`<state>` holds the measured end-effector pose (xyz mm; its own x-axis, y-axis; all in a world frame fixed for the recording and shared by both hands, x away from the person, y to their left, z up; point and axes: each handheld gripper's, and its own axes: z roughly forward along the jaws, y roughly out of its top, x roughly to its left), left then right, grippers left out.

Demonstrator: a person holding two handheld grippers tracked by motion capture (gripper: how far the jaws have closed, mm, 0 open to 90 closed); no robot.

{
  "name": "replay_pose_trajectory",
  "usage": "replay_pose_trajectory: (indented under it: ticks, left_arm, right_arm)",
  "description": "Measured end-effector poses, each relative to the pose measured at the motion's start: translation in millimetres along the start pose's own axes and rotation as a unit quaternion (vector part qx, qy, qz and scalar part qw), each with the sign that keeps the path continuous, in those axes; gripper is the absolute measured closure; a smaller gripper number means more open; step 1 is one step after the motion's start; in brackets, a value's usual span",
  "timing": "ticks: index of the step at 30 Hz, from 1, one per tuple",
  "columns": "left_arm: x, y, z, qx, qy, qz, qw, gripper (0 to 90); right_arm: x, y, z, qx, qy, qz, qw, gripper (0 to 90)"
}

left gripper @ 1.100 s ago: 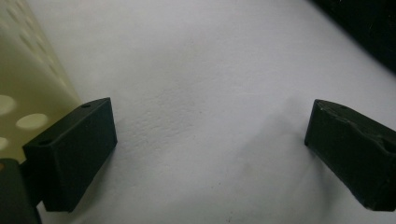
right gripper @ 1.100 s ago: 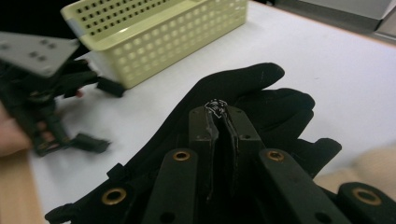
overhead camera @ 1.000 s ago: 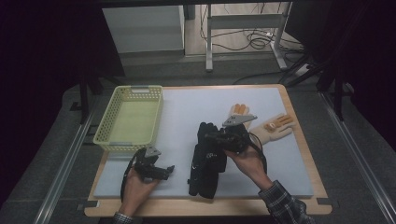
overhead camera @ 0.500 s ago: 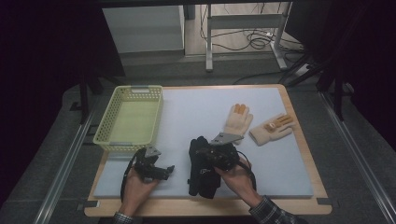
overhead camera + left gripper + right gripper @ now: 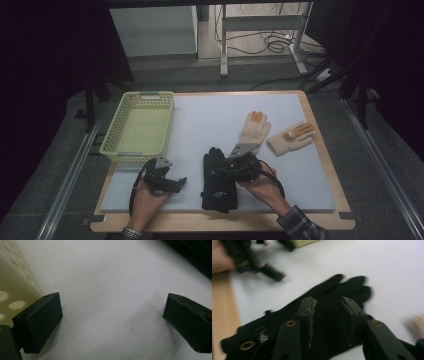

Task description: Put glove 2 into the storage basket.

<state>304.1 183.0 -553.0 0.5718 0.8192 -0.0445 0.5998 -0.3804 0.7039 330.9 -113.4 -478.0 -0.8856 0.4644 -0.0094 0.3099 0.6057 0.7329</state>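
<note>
Right gripper view: black glove (image 5: 329, 322) lies flat, fingers spread, under just-opening right tongs (image 5: 329, 320); left tongs (image 5: 112, 322) wide open.

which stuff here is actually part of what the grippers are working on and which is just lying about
In the job:
- black gloves, under the right gripper, whose jaws have just been opening above them
- left gripper, open over the bare mat

Lying about:
- two cream gloves
- yellow basket, possibly the destination
</note>
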Motion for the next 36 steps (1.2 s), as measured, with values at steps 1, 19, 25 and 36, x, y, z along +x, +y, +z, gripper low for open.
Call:
replay_pose_trajectory:
  ticks: [1,19,25,36]
  left_arm:
    - [0.0,0.0,0.0,0.000,0.000,0.000,1.0000,2.6]
    - [-0.2,0.0,0.0,0.000,0.000,-0.001,1.0000,2.6]
    - [-0.2,-0.1,-0.1,0.000,0.000,-0.001,1.0000,2.6]
    - [-0.3,-0.1,-0.1,0.000,0.000,-0.001,1.0000,2.6]
  right_arm:
    - [0.6,1.9,3.9,0.010,0.011,-0.011,0.9998,58.4]
    - [6.5,4.4,19.7,0.053,0.009,0.024,0.9983,89.0]
    - [13.4,19.4,0.4,0.016,-0.011,0.046,0.9987,88.9]
    - [9.2,6.1,13.3,0.035,-0.048,0.125,0.9903,87.5]
